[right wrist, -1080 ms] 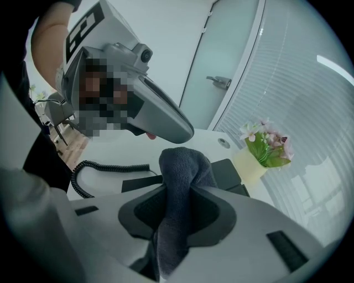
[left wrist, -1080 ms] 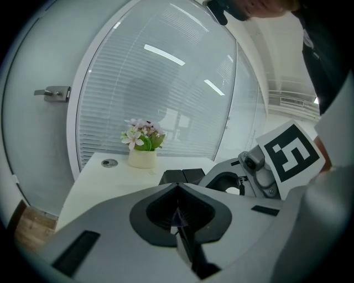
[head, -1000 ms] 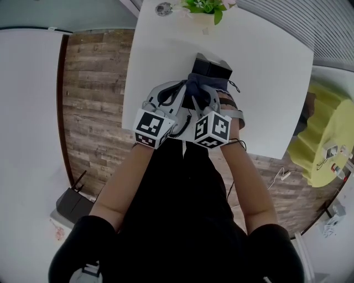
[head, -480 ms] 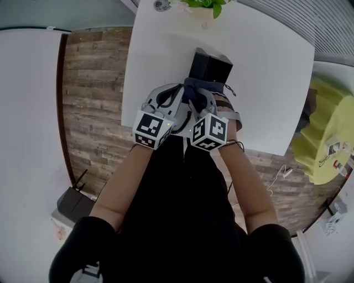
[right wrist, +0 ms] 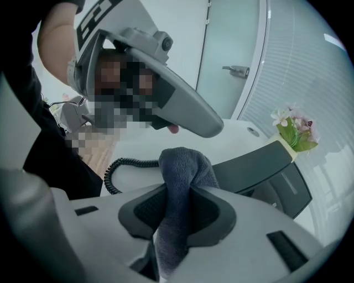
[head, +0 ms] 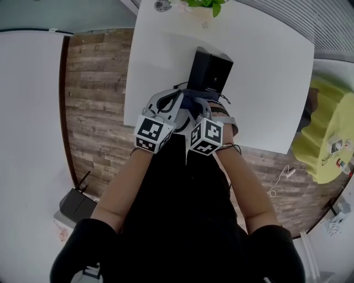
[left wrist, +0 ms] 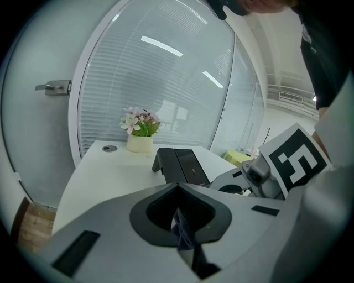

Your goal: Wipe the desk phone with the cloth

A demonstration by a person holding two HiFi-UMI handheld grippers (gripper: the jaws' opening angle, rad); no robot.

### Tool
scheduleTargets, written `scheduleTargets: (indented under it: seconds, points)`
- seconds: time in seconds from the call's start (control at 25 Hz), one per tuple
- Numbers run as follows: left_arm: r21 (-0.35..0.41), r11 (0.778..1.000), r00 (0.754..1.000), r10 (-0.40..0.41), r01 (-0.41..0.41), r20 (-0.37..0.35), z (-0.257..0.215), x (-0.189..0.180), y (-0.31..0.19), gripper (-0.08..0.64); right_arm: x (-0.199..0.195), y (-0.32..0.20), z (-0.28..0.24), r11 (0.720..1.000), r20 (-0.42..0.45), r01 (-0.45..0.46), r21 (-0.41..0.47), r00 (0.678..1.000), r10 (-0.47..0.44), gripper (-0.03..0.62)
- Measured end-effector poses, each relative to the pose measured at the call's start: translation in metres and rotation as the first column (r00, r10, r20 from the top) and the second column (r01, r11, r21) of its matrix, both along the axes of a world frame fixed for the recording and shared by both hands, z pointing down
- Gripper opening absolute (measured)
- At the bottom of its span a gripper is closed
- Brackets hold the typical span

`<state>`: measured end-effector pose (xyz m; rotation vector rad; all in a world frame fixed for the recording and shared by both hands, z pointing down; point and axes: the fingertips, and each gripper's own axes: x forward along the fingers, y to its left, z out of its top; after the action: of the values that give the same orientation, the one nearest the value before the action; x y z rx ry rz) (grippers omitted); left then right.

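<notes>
The black desk phone point(head: 209, 71) stands on the white table point(head: 265, 72), its face in the clear; it shows too in the left gripper view, phone point(left wrist: 185, 164). A dark blue-grey cloth point(head: 193, 105) is bunched just in front of it, near the table's front edge. My left gripper point(head: 178, 102) and right gripper point(head: 207, 108) sit side by side, both shut on that cloth. A thin fold of cloth point(left wrist: 181, 235) is pinched in the left jaws. A thick fold of cloth point(right wrist: 180, 182) rises out of the right jaws, before the phone point(right wrist: 276, 166).
The phone's coiled cord point(right wrist: 119, 168) lies on the table by the left gripper. A potted plant point(head: 202, 5) and a round grommet point(head: 162, 5) are at the far edge. Wooden floor runs left of the table; a yellow-covered stand point(head: 323, 138) is to the right.
Both grippers have drawn back toward the table's front edge with the cloth. The cloth has come off the phone's near end, so more of the phone shows.
</notes>
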<state>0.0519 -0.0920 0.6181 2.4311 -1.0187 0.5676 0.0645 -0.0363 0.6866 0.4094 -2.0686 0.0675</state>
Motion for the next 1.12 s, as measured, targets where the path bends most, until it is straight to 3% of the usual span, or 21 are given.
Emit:
scheduleTargets:
  seconds: [0.2, 0.6, 0.8, 1.12]
  points:
    - [0.010, 1.000, 1.000, 0.013, -0.013, 0.011, -0.009, -0.002, 0.003, 0.011, -0.005, 0.019, 0.013, 0.998, -0.045, 0.035, -0.055, 0.998, -0.037, 0.109]
    - [0.038, 0.998, 0.998, 0.054, -0.055, 0.022, -0.039, 0.004, -0.001, 0.011, -0.006, 0.018, 0.007, 0.996, -0.096, 0.042, -0.080, 0.994, -0.050, 0.110]
    - [0.070, 0.994, 0.996, 0.081, -0.083, 0.022, -0.059, 0.009, -0.011, 0.011, -0.002, 0.010, -0.029, 0.998, -0.059, -0.002, -0.056, 0.998, -0.001, 0.110]
    - [0.141, 0.979, 0.990, 0.143, -0.144, 0.020, -0.093, 0.035, -0.046, 0.011, 0.040, -0.044, -0.091, 0.988, -0.044, -0.137, 0.067, 0.989, 0.140, 0.110]
